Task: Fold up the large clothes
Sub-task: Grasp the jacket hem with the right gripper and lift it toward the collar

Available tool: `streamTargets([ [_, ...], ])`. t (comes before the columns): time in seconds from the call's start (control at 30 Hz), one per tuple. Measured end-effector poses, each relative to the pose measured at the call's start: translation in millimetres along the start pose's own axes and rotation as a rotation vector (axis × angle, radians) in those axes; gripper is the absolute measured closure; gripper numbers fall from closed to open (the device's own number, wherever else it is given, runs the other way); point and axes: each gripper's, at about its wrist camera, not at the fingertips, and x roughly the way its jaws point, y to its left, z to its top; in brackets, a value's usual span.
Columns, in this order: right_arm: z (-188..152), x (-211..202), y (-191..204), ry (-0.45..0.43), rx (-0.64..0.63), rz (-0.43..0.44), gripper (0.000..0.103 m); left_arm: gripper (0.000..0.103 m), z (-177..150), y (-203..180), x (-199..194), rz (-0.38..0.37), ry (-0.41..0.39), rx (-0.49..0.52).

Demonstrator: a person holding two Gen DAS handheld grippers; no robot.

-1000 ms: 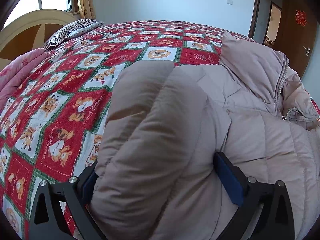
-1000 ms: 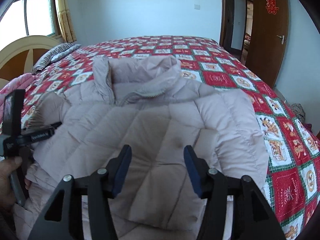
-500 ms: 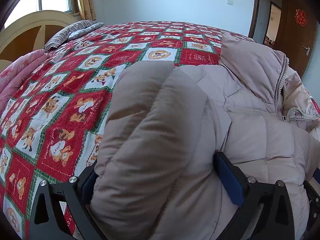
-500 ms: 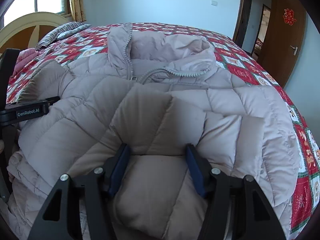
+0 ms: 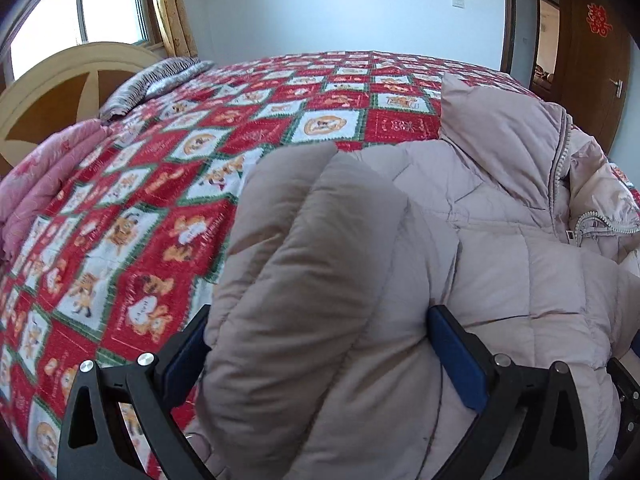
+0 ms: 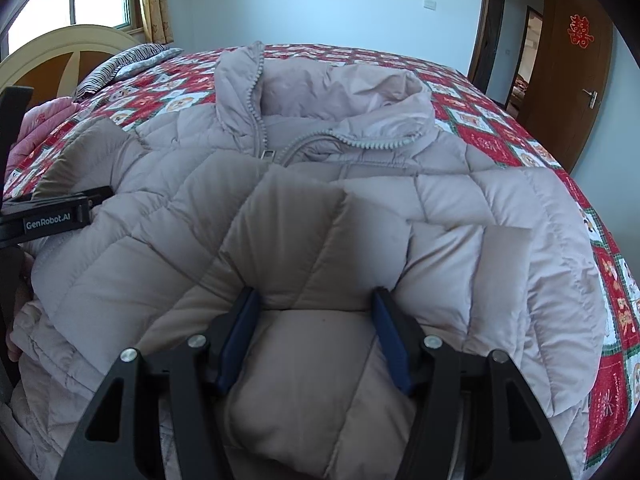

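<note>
A puffy beige down jacket (image 5: pixel 500 272) lies front-up on the bed, its collar (image 6: pixel 340 92) open and zipper undone. My left gripper (image 5: pixel 316 316) is shut on a thick fold of the jacket's side, which bulges up between its blue pads. In the right wrist view its black frame (image 6: pixel 56 218) shows at the jacket's left edge. My right gripper (image 6: pixel 315 292) is down on the jacket's (image 6: pixel 460 208) front near the hem. It stands open, with a quilted bulge filling the gap between its fingers.
The bed's red, white and green patterned quilt (image 5: pixel 160 200) spreads to the left and beyond the jacket. A pink folded blanket (image 5: pixel 36 184), a striped pillow (image 5: pixel 160 80) and a curved headboard (image 5: pixel 60 80) lie far left. A brown door (image 6: pixel 576 60) stands right.
My right gripper came down and forward onto the jacket front, and fabric now sits between its fingers at the same width. The left gripper kept its hold and barely moved.
</note>
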Motion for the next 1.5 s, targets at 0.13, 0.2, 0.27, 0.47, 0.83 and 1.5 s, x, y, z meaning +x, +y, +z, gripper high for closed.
streamTargets([
  [0.13, 2.1, -0.9, -1.2, 0.011, -0.001, 0.018, 0.041, 0.001, 17.4, 2.1, -30.8, 0.004, -0.055, 0.013],
  [0.2, 5.7, -2.4, -1.4, 0.029, -0.028, 0.032, 0.04, 0.001, 34.8, 1.6, -43.8, -0.021, -0.075, 0.01],
  [0.27, 8.9, -2.6, -5.1, 0.047, -0.046, 0.063, 0.039, 0.001, 56.4, -2.7, -48.6, -0.064, -0.078, 0.013],
  [0.47, 0.4, -0.7, -3.9, -0.009, -0.056, 0.056, 0.035, 0.001, 128.9, -39.0, -28.9, -0.137, -0.084, 0.002],
  [0.83, 58.7, -28.3, -66.7, -0.042, 0.056, 0.185, 0.03, 0.001, 173.2, -101.5, 64.9, -0.077, 0.035, 0.16],
  [1.5, 175.5, 102.0, -112.1, 0.124, -0.049, 0.058, 0.096, 0.099, 155.9, -90.9, 70.5, -0.215, 0.04, 0.307],
])
